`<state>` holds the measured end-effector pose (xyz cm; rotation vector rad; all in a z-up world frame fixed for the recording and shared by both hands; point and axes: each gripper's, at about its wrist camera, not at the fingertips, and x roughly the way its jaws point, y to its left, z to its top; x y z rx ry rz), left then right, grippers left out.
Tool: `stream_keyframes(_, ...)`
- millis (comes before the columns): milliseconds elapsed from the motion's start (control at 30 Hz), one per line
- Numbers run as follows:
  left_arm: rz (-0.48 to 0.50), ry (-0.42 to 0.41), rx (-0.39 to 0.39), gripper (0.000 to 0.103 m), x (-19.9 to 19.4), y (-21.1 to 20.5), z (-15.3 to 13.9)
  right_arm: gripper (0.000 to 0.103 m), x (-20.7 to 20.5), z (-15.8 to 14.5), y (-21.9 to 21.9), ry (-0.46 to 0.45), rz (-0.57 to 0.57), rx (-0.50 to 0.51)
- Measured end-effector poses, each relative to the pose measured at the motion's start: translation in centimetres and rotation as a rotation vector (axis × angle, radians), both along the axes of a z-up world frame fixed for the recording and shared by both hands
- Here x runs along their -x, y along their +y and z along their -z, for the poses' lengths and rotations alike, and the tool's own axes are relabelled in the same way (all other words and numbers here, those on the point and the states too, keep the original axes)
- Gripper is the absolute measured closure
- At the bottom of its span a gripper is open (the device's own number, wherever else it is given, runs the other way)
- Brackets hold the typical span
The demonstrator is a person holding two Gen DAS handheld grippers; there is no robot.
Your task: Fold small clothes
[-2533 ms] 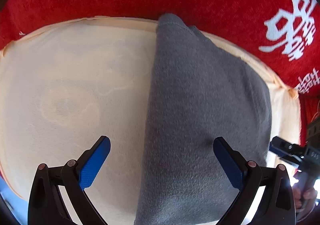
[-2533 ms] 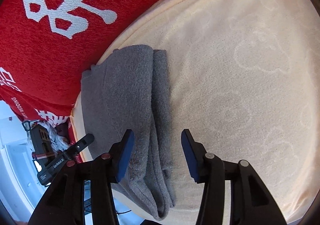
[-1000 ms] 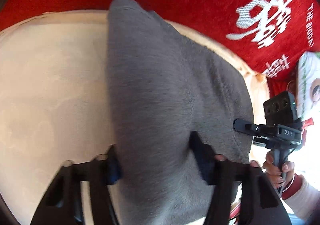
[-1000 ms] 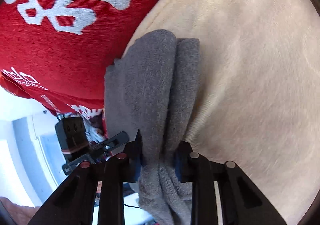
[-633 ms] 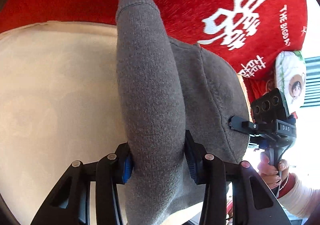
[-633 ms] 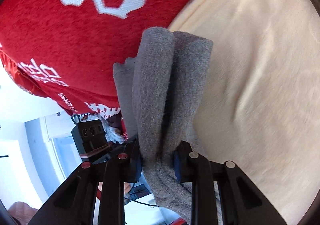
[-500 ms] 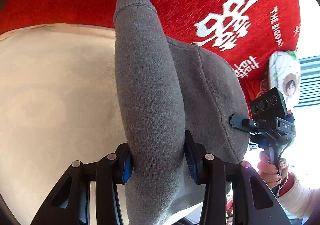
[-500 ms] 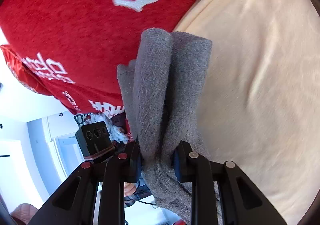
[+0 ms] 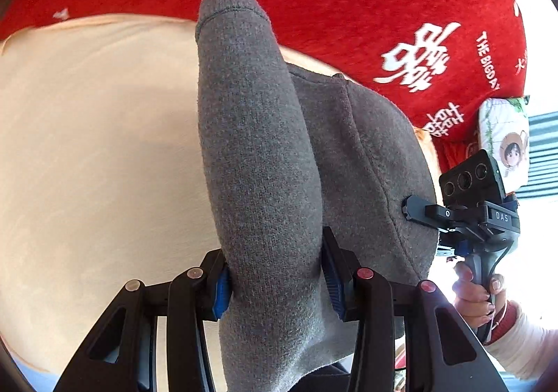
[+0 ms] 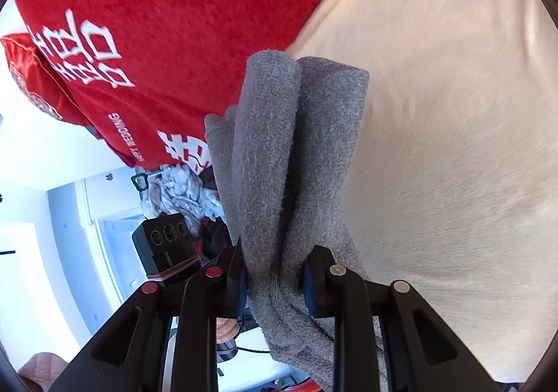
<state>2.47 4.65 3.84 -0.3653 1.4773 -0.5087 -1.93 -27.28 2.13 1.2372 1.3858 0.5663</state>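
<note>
A folded grey knit garment [image 9: 258, 155] hangs lifted above the cream blanket [image 9: 87, 148], bunched into a thick roll. My left gripper [image 9: 275, 280] is shut on one end of it, blue pads pressing both sides of the roll. My right gripper [image 10: 273, 278] is shut on the other end of the grey garment [image 10: 296, 148], where two folded layers stand up between its pads. In the left wrist view the right gripper's nose [image 9: 418, 209] also shows, pushed into the cloth at the right, held by a hand [image 9: 477, 298].
A red blanket with white characters [image 9: 348, 1] lies behind the cream one. A small printed cushion [image 9: 505, 141] sits at the far right. In the right wrist view, crumpled pale clothes [image 10: 181, 193] and a white doorway [image 10: 115, 245] lie beyond the bed's edge.
Both grippers closed on the grey garment where it lay flat, then lifted it off the cream blanket. More of the red blanket and the room now shows behind it.
</note>
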Motion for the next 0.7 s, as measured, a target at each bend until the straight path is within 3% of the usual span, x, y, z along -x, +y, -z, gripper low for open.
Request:
stream_keyframes(133, -0.026, 0.016, -0.039, 0.058, 0.5, 1.5, 2.6, 0.076, -0.8, 2.0, 1.7, 0.027, -0.026, 0.065)
stream_keyframes(267, -0.078, 0.013, -0.109, 0.055, 0.8, 3.0, 4.0, 0.076, -1.3, 3.3, 0.7, 0.042, -0.017, 0.164)
stream_keyframes(367, -0.154, -0.010, -0.162, 0.037, 1.2, 4.9, 3.5, 0.070, -1.2, 2.8, -0.7, 0.066, -0.024, 0.309)
stream_keyframes(500, -0.167, -0.057, -0.232, 0.035, 1.5, 6.3, 1.9, 0.069, -0.4, 1.2, -1.8, 0.081, -0.045, 0.485)
stream_keyframes(600, -0.140, -0.090, -0.242, 0.035, 1.7, 6.3, 0.5, 0.069, 0.4, -1.0, -1.9, 0.040, -0.043, 0.497)
stream_keyframes(700, -0.103, -0.109, -0.234, 0.035, 1.7, 5.1, -0.1, 0.069, 0.6, -1.1, -0.9, 0.034, -0.077, 0.461)
